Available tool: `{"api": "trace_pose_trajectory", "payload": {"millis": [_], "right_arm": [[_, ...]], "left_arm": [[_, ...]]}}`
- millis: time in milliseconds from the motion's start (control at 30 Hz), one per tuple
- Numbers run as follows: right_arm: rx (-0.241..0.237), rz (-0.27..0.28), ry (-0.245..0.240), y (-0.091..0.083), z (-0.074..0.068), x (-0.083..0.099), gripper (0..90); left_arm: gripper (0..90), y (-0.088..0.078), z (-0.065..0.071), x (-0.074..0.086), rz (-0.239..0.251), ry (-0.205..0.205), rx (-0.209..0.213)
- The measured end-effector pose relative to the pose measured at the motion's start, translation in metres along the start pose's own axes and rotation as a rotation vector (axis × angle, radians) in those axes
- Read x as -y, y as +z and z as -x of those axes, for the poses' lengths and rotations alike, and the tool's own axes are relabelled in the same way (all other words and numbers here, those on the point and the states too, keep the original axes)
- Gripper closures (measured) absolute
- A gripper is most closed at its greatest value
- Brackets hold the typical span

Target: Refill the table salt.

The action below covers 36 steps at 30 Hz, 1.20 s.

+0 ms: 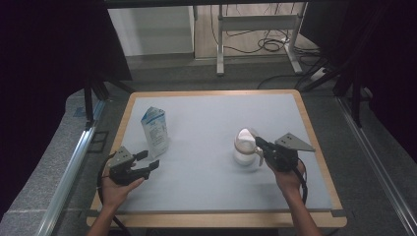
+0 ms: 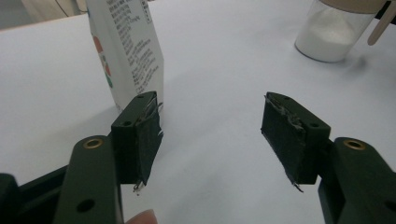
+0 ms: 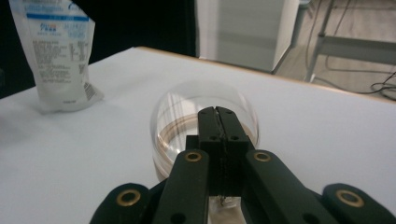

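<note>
A white and blue carton [image 1: 155, 130] stands upright at the table's left; it also appears in the left gripper view [image 2: 126, 51] and the right gripper view [image 3: 58, 56]. My left gripper [image 1: 149, 160] rests just in front of the carton, open, with nothing between its pads [image 2: 212, 126]. At the right stands a clear domed jar [image 1: 244, 147] holding white powder [image 2: 331, 32], with a pale wooden handle [image 2: 380, 28] on its side. My right gripper [image 1: 259, 143] reaches the jar from the right. Its jaws [image 3: 218, 116] are pressed together over the handle, whose pale strip shows beneath them.
The white mat [image 1: 206, 123] lies on a wood-edged table [image 1: 216, 219]. A metal rail [image 1: 69, 172] runs along the left. Behind the table, a desk frame [image 1: 221, 44] and cables [image 1: 270, 44] sit on the floor.
</note>
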State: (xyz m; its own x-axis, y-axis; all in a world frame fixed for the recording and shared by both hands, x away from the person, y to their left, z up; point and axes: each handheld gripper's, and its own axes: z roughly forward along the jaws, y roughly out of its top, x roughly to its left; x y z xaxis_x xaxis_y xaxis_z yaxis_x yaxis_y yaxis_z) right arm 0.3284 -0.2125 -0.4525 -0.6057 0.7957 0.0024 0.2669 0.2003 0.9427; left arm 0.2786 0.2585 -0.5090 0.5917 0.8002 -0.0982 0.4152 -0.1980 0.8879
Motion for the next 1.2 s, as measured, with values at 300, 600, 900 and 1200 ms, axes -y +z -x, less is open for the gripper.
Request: {"api": "trace_pose_trajectory", "payload": {"millis": [300, 600, 900, 1200], "right_arm": [[-0.038, -0.056, -0.006, 0.019, -0.006, -0.001, 90.0], [-0.013, 0.024, 0.069, -0.005, 0.015, 0.007, 81.4], [0.034, 0.029, 0.106, -0.029, 0.040, 0.038, 54.4], [0.074, -0.018, 0.158, -0.044, 0.060, 0.071, 47.4]], "left_arm": [[37.2, 0.004, -0.001, 0.000, -0.006, -0.017, 0.020], [36.6, 0.009, 0.000, 0.003, -0.020, -0.055, 0.066], [35.9, 0.016, 0.006, 0.004, -0.043, -0.060, 0.091], [35.9, 0.026, 0.012, 0.007, -0.073, -0.057, 0.113]]}}
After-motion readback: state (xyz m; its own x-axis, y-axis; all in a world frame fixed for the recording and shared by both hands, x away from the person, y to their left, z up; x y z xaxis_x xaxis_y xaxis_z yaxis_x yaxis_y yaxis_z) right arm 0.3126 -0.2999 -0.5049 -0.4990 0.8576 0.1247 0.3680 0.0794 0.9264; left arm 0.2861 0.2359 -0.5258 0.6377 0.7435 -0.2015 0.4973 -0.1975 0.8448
